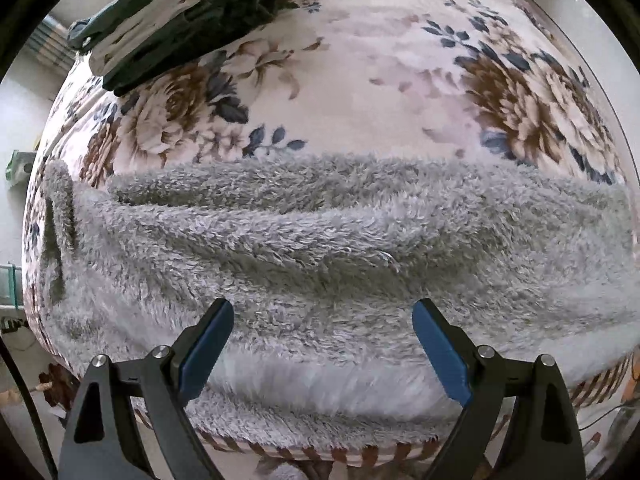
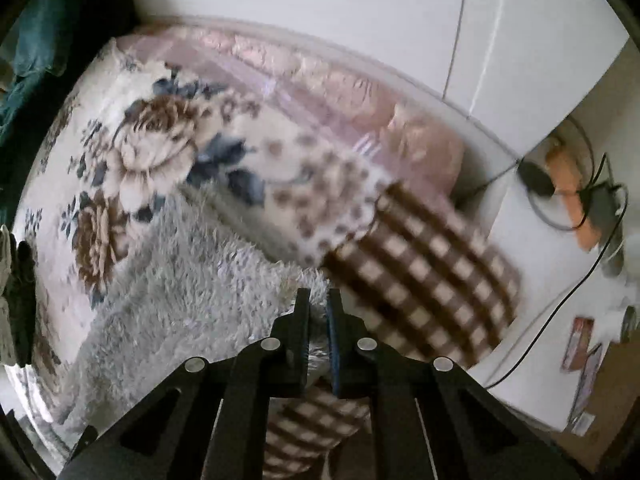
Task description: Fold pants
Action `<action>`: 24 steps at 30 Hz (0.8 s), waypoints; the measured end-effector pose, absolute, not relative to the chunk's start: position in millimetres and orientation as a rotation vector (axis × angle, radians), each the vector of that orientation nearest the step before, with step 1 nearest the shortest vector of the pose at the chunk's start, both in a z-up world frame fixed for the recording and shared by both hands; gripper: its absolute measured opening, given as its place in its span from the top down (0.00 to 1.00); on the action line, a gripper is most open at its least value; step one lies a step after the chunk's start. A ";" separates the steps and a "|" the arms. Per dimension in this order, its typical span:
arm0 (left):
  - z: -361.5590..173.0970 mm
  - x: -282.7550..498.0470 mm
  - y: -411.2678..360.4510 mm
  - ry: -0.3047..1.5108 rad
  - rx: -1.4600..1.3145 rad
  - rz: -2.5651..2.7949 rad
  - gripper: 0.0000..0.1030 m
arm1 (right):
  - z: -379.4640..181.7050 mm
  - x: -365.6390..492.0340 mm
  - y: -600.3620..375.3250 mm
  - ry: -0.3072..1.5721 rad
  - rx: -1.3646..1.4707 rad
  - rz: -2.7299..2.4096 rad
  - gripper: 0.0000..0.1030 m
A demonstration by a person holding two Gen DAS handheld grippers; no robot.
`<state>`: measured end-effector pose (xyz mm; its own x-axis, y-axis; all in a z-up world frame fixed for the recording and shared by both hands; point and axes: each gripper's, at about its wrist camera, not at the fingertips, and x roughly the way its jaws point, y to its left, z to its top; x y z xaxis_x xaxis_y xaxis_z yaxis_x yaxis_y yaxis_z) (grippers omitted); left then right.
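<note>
Fingers, left gripper (image 1: 323, 344): blue pads spread wide, nothing between them, poised above the near long edge of the grey fleece pants (image 1: 320, 248).

Pants: laid lengthwise across the floral blanket (image 1: 360, 80) on the bed; an upper layer appears to lie over a lower one, with a long seam or fold line running left to right, so the legs look already doubled onto each other. Left end carries a narrow upright band, either cuff or waistband; the fisheye does not settle which.

Folded dark-and-white clothing stack (image 1: 172, 20): far left corner of the blanket, well apart from the pants.

Fingers, right gripper (image 2: 319, 312): pressed together on a tuft at the right end of the pants (image 2: 180, 280), near the checked blanket border (image 2: 420, 272); this view is motion-blurred.

Status, judged: lengthwise fold probably done. Remaining: carry the pinched end across toward the other end, then halve again and flatten.
</note>
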<state>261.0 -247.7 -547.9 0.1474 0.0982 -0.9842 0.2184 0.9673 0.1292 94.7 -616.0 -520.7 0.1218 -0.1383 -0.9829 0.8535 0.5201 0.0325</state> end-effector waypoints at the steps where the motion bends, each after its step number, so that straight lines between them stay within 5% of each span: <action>1: -547.0 261.5 -247.2 1.425 0.261 -0.088 0.11 | -523.4 93.8 -619.7 1.244 0.723 -0.821 0.92; 5: -543.3 260.7 -246.9 1.423 0.249 -0.090 0.11 | -580.8 103.4 -635.0 1.436 0.783 -0.745 0.90; 6: -542.7 260.2 -246.4 1.423 0.247 -0.091 0.11 | -592.8 102.2 -635.0 1.455 0.828 -0.707 0.83; 8: -541.5 259.2 -244.1 1.421 0.246 -0.090 0.11 | -594.7 96.3 -634.3 1.430 0.875 -0.704 0.49; 9: -540.8 258.9 -241.6 1.423 0.239 -0.091 0.11 | -587.8 93.6 -632.9 1.390 0.884 -0.713 0.22; 10: -540.5 259.3 -237.9 1.431 0.228 -0.092 0.11 | -581.4 92.5 -630.9 1.364 0.882 -0.717 0.14; 18: -516.6 276.5 -160.2 1.474 0.119 0.002 0.11 | -533.5 175.9 -494.0 1.519 0.522 -0.511 0.14; 24: -499.6 324.2 -43.4 1.472 0.092 0.173 0.11 | -553.7 268.1 -348.8 1.632 0.279 -0.318 0.14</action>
